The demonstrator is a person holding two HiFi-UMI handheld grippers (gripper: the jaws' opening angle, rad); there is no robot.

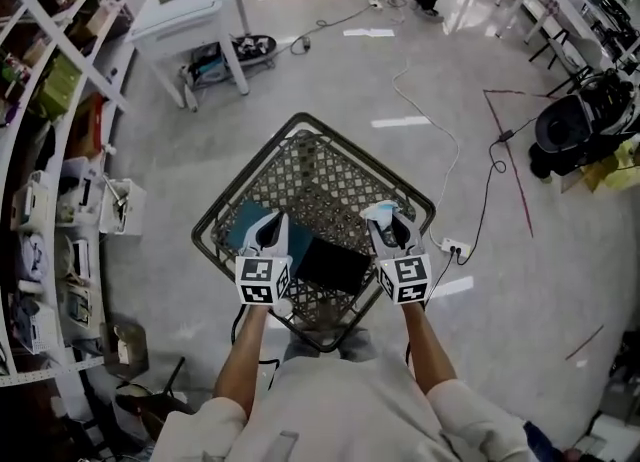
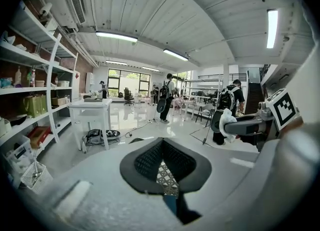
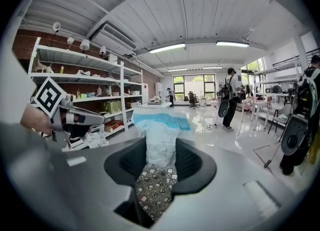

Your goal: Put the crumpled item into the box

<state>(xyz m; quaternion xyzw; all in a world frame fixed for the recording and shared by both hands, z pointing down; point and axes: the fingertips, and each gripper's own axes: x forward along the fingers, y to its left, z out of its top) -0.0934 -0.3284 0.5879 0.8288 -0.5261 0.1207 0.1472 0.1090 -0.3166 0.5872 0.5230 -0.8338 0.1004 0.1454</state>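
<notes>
Your right hand-held gripper (image 3: 160, 161) is clamped on the crumpled item (image 3: 161, 127). The item is white with a light-blue band, pinched low down, and the rest sticks up past the pads. The jaws sit partly apart, wedged by the item. Your left hand-held gripper (image 2: 163, 161) is closed pad to pad with nothing in it; only mesh shows through the slit below the tips.

Pose: both bare forearms run forward and down from your torso, roughly parallel. The grippers point away from you, side by side at about the same height, marker cubes up toward the head camera.

Below them is the mesh surface (image 1: 310, 175), a dark-rimmed lattice top set corner-on to you; both grippers hang over its near half. The black box (image 1: 335, 265) lies on the mesh between the two grippers. The crumpled item is not in it — it is in the right jaws, above the mesh just past the box's far right corner. A blue flat piece (image 1: 243, 232) lies on the mesh beside the box, partly under the left gripper; I can't tell whether it touches the box.

Further out: white table (image 1: 190, 0) ahead to the left, shelving rack (image 1: 60, 150) along your left, and cables (image 1: 440, 140) across the floor.
</notes>
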